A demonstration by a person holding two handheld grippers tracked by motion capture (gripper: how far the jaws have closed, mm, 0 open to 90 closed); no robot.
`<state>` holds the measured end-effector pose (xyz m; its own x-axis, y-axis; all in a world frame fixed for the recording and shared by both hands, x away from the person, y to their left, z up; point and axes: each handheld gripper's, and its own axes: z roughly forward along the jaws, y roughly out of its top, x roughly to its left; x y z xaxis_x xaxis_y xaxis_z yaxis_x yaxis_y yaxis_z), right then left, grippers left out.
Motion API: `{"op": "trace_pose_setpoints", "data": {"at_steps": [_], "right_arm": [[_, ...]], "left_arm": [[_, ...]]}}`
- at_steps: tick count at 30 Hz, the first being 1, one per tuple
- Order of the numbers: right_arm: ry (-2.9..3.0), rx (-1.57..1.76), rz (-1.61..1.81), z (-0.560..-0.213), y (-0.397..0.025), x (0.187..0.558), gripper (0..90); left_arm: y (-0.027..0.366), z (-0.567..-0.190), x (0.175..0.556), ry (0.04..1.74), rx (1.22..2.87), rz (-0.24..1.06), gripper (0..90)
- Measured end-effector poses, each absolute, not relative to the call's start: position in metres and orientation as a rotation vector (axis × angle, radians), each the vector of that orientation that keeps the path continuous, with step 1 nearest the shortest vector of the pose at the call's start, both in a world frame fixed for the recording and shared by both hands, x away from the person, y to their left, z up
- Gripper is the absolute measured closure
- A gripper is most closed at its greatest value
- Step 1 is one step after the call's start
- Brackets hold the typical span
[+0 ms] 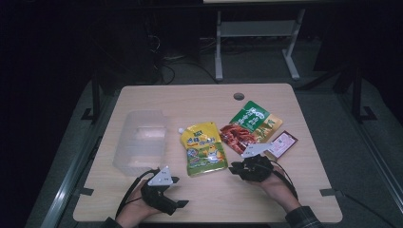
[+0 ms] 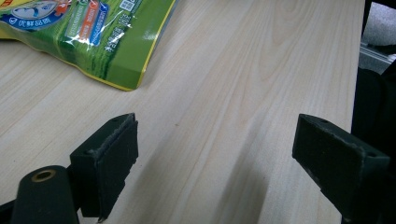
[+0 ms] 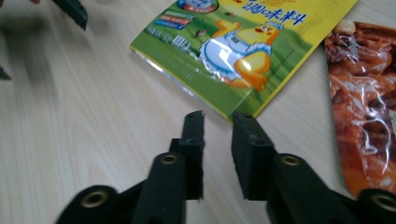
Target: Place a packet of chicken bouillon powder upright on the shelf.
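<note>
From above, the yellow-green spouted pouch [image 1: 205,148] lies lengthwise away from the person between both grippers, its near-right corner close to the right gripper [image 1: 236,167]; the left gripper [image 2: 217,156], jaws spread wide, has it well off up-left, while the right gripper's [image 3: 218,140] narrowly parted, empty jaws point just short of that corner.

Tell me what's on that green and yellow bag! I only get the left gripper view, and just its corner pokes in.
Observer: The yellow-green spout pouch has a cartoon yellow bird in a white apron printed on it.
Operator: Is my other gripper grabbing it?
Observer: No. The right gripper points at the pouch's bottom corner, jaws narrowly apart with nothing between them.
Operator: What else is on the table?
Observer: A clear plastic box stands just left of the pouch.
</note>
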<state>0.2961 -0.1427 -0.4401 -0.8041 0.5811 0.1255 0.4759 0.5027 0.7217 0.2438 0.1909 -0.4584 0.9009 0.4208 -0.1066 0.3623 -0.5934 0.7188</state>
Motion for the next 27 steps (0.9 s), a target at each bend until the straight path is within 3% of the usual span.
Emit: {"op": "trace_pose_setpoints", "data": {"at_steps": [4, 27], "right_arm": [[2.632, 0.899, 1.196, -0.439, -0.133, 0.306, 89.3], [2.680, 0.829, 1.191, -0.434, -0.066, 0.361, 89.6]], "left_arm": [[0.191, -0.459, 0.244, 0.552, 2.264, 0.090, 13.7], [0.190, -0.459, 0.244, 0.546, 2.264, 0.082, 13.7]]}}
